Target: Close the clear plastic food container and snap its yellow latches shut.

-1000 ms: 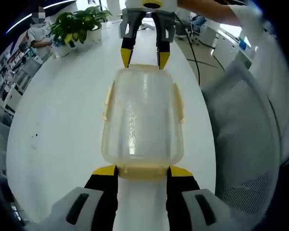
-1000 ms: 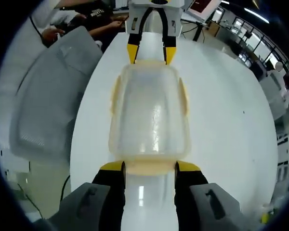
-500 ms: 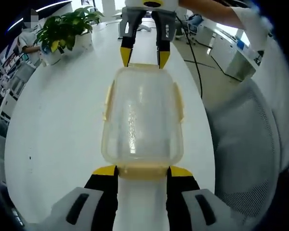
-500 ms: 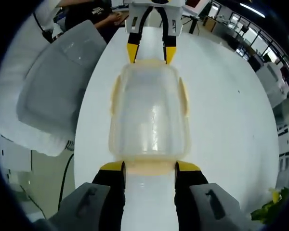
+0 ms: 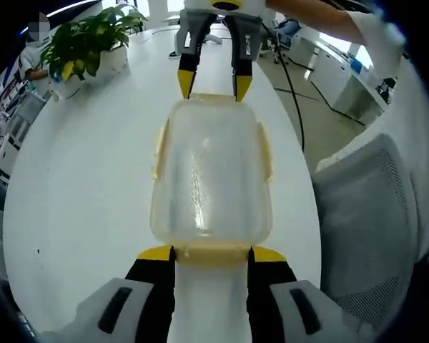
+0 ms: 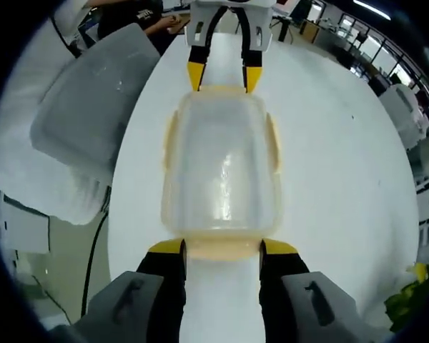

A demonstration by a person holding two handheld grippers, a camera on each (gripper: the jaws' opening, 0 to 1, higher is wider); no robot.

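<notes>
- Fingertips of the left gripper (image 5: 211, 254) are standing apart at the bottom centre of the left gripper view, their yellow tips bracketing the near end latch (image 5: 211, 254) of the clear container (image 5: 211, 175); whether they are actually pinching it is hard to tell.
- Across from it, the right gripper (image 5: 208, 86) is coming in at the top centre of that view, its jaws likewise spread to either side of the far end of the box.
- From the right gripper view the same arrangement is mirrored: the right gripper (image 6: 222, 249) is sitting at the bottom centre with its tips apart around its own end latch (image 6: 223, 248), and the left gripper (image 6: 219, 77) is showing at the top centre.
- The container is lying in the middle of both views, lid seated on top, with pale yellow side latches (image 5: 159, 148) along its long edges that look flared outward rather than snapped down.
- Doing this step well, I would judge, is a matter of pressing both end latches squarely and evenly, so the box is not skidding or tipping on the slick top, then moving on to the side flaps.
- The white table (image 5: 86, 186) is carrying the box, long and glossy, running away toward the top of the frame.
- A grey mesh chair (image 5: 368, 214) is standing at the right of the left gripper view, a potted plant (image 5: 82, 44) is sitting on the table at the upper left, and a cable (image 5: 292, 86) is trailing over the floor at the upper right.
</notes>
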